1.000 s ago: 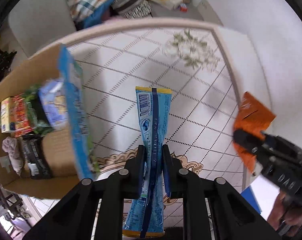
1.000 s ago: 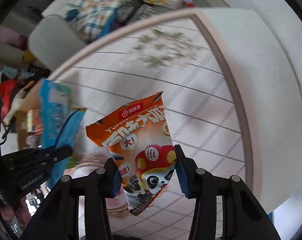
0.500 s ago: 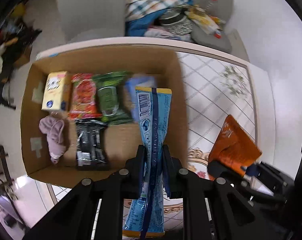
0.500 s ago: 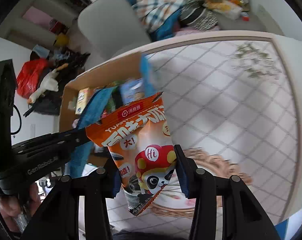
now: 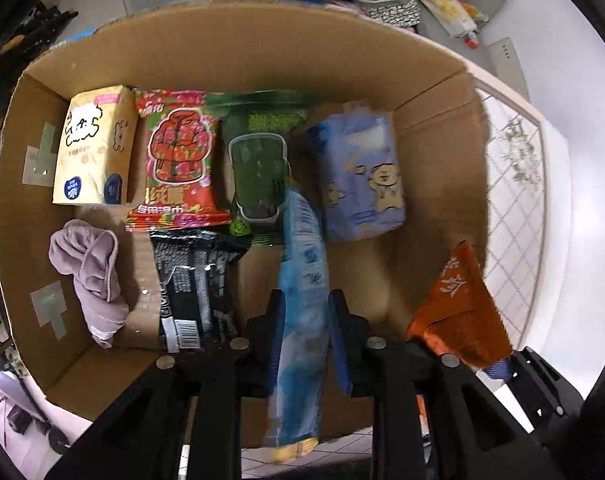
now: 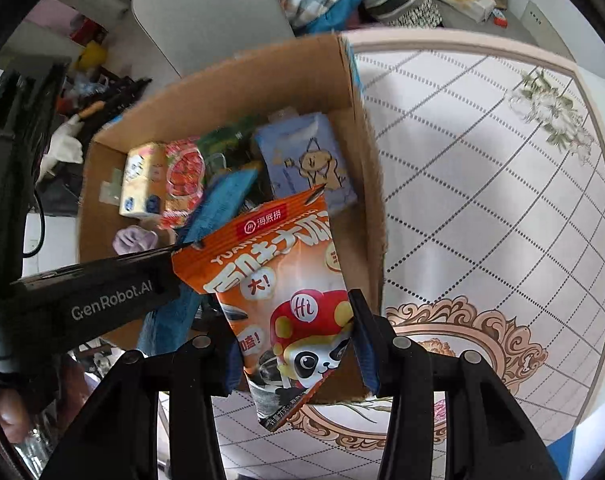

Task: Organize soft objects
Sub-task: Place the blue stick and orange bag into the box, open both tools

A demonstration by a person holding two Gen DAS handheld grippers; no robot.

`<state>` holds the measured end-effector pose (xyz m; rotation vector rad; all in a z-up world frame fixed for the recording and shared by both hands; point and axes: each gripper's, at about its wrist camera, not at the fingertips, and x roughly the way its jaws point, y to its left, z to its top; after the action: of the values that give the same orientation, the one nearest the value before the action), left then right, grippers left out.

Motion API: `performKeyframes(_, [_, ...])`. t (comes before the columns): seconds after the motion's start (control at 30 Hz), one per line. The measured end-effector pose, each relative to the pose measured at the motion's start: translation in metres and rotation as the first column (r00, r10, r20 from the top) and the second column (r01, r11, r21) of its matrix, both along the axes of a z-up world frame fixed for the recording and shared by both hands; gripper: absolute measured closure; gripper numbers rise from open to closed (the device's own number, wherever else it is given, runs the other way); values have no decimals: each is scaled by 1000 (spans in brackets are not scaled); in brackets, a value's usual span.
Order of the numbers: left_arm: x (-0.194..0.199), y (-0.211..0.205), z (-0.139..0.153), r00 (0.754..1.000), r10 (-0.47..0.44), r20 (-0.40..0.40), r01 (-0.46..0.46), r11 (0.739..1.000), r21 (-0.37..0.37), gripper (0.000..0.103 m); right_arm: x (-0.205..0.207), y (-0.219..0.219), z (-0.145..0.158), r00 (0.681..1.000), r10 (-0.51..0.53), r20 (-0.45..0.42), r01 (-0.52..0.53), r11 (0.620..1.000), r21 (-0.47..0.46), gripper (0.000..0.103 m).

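Above the open cardboard box [image 5: 242, 52], my left gripper [image 5: 306, 300] points down. Its jaws are opening, and the blue snack packet [image 5: 302, 264] between them is blurred and tilting, slipping down towards the box floor. Just to the right, over the box's near right corner, my right gripper [image 6: 290, 320] holds the orange panda snack packet [image 6: 286, 280]. Its jaws are opening slightly, though the pads still press the packet's sides. The orange packet [image 5: 458, 312] also shows at the right of the left wrist view.
The box holds a yellow tissue pack [image 5: 94, 148], a red packet [image 5: 178, 156], a green packet [image 5: 258, 168], a blue bear pack [image 5: 362, 180], a black packet [image 5: 194, 280] and a lilac cloth [image 5: 90, 276]. The patterned table [image 6: 482, 200] lies right; a grey chair [image 6: 206, 8] behind.
Both grippers have swung left from over the table to over the box and dropped lower. The left jaws have parted and the blue packet has begun to slide and tilt.
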<state>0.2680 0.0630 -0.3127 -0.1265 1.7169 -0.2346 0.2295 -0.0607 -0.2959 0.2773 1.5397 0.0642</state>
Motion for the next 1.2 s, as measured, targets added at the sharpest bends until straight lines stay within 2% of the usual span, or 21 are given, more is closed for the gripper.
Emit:
performKeyframes(0.07, [0, 1, 0, 1000, -13, 11, 12, 1000, 22, 76, 0, 1, -6, 1000, -1, -12, 1, 1000, -16, 51])
performKeyframes(0.1, [-1, 2, 1, 1000, -14, 19, 14, 999, 31, 76, 0, 1, -7, 1000, -1, -12, 1, 1000, -21, 47])
performKeyframes(0.2, [-3, 6, 8, 999, -20, 35, 18, 999, 37, 74, 0, 2, -4, 1000, 0, -5, 0, 999, -42, 44])
performKeyframes(0.23, [-4, 8, 10, 999, -21, 38, 19, 999, 41, 70, 0, 3, -4, 1000, 3, -7, -4, 999, -43, 41])
performKeyframes(0.37, [-9, 20, 24, 996, -13, 86, 8, 999, 50, 42, -2, 3, 5, 1000, 6, 2, -6, 999, -37, 35])
performKeyframes(0.4, [-11, 22, 28, 995, -10, 100, 4, 999, 53, 39, -2, 4, 7, 1000, 6, 3, -6, 999, -34, 34])
performKeyframes(0.47, [-15, 26, 38, 992, -7, 130, -1, 998, 61, 17, -4, 5, 12, 1000, 14, 1, -14, 999, -41, 27])
performKeyframes(0.53, [-21, 32, 46, 988, -10, 157, -2, 997, 78, 5, -6, 5, 17, 1000, 17, 10, -17, 999, -46, 18])
performKeyframes(0.7, [-36, 45, 58, 980, -9, 196, -12, 994, 106, 4, -13, 7, 23, 999, 44, 5, -43, 996, -78, 6])
performKeyframes(0.83, [-50, 52, 69, 971, 10, 238, -40, 992, 122, 4, -19, 11, 29, 998, 66, 12, -64, 990, -128, 0])
performKeyframes(1.0, [-69, 58, 89, 947, 22, 319, -81, 981, 173, 4, -28, 14, 40, 996, 82, 40, -73, 978, -193, 0])
performKeyframes(1.2, [-78, 62, 104, 931, 45, 361, -112, 979, 169, 4, -37, 12, 60, 994, 77, 81, -60, 978, -200, 0])
